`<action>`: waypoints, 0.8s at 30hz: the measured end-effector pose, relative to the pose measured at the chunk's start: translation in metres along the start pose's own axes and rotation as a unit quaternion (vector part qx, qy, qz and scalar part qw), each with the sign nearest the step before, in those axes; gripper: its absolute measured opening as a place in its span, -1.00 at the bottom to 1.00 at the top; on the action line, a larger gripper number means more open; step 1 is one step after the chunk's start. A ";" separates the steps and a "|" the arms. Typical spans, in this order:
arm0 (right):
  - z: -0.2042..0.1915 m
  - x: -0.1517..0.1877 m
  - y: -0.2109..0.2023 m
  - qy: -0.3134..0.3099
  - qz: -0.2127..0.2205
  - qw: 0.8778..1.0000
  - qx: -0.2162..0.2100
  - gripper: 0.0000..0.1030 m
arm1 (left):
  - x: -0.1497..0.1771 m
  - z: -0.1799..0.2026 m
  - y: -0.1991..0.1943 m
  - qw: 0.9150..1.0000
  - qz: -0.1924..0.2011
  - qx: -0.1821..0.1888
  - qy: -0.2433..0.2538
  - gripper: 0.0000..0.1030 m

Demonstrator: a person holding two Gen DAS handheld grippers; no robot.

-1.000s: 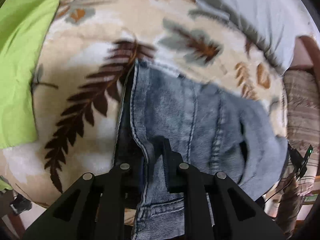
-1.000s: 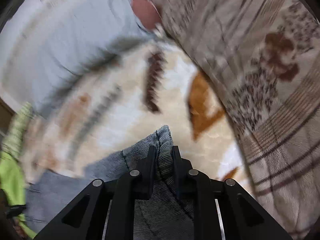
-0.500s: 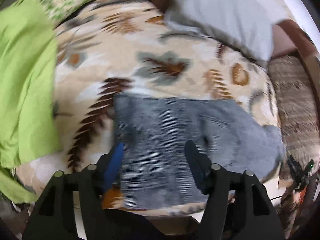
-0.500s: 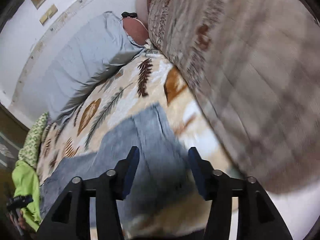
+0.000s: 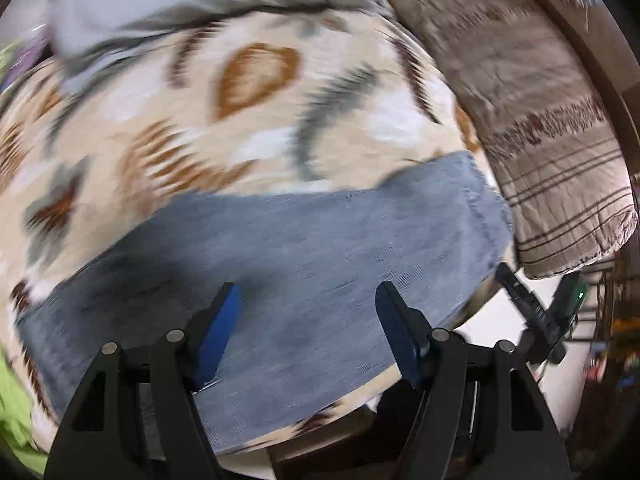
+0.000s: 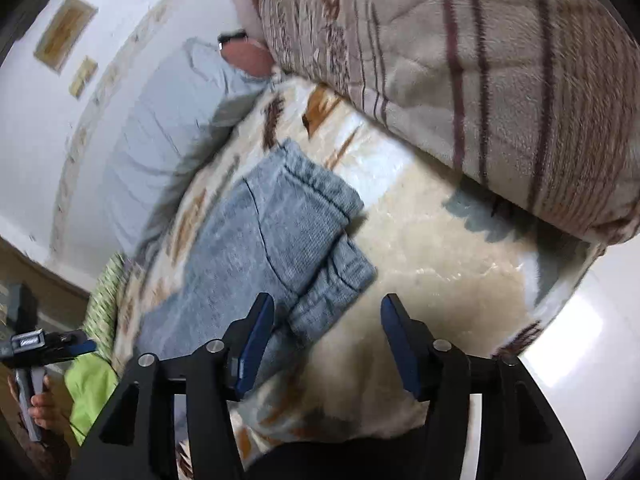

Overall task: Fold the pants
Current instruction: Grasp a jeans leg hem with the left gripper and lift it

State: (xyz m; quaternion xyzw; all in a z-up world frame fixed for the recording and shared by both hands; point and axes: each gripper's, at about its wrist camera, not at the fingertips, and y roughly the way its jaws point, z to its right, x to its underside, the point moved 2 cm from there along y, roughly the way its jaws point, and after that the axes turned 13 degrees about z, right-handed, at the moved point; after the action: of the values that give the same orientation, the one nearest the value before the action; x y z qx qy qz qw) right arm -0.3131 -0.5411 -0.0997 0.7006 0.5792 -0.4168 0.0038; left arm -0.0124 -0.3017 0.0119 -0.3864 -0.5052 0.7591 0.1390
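Light blue denim pants (image 5: 320, 264) lie folded lengthwise in a long flat strip on a cream leaf-patterned blanket (image 5: 248, 128). My left gripper (image 5: 308, 312) is open and empty, held above the middle of the strip. In the right wrist view the pants (image 6: 264, 240) show their leg hems stacked at the near end, and my right gripper (image 6: 326, 320) is open and empty just above and in front of those hems. The other gripper (image 6: 44, 348) shows at the far left, held in a hand.
A brown striped folded blanket (image 6: 460, 80) lies along the right side of the bed. A grey pillow (image 6: 160, 128) lies at the head. Green fabric (image 6: 90, 384) lies past the waist end. White floor (image 6: 580, 340) is beyond the bed edge.
Both grippers let go of the denim, opened and pulled back. The pants now lie flat on the blanket. The left view has swung right along the strip.
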 end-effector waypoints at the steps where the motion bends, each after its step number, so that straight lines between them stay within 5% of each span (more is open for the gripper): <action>1: -0.001 0.000 0.002 0.003 0.003 1.000 -0.006 0.21 | -0.009 0.015 0.010 1.000 -0.009 0.007 0.004 0.35; 12: -0.009 0.003 0.019 0.010 -0.008 0.997 -0.073 0.22 | -0.095 0.139 0.134 0.995 -0.078 0.068 0.003 0.35; 24: -0.005 0.005 0.020 0.019 -0.004 0.996 -0.085 0.21 | -0.098 0.196 0.214 0.972 -0.171 0.105 0.123 0.35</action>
State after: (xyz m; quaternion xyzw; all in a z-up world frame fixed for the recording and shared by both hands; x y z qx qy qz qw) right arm -0.2940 -0.5411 -0.1083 0.7030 0.6154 -0.3529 0.0509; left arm -0.0520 -0.5860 -0.0939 -0.3679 -0.4606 0.7196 0.3669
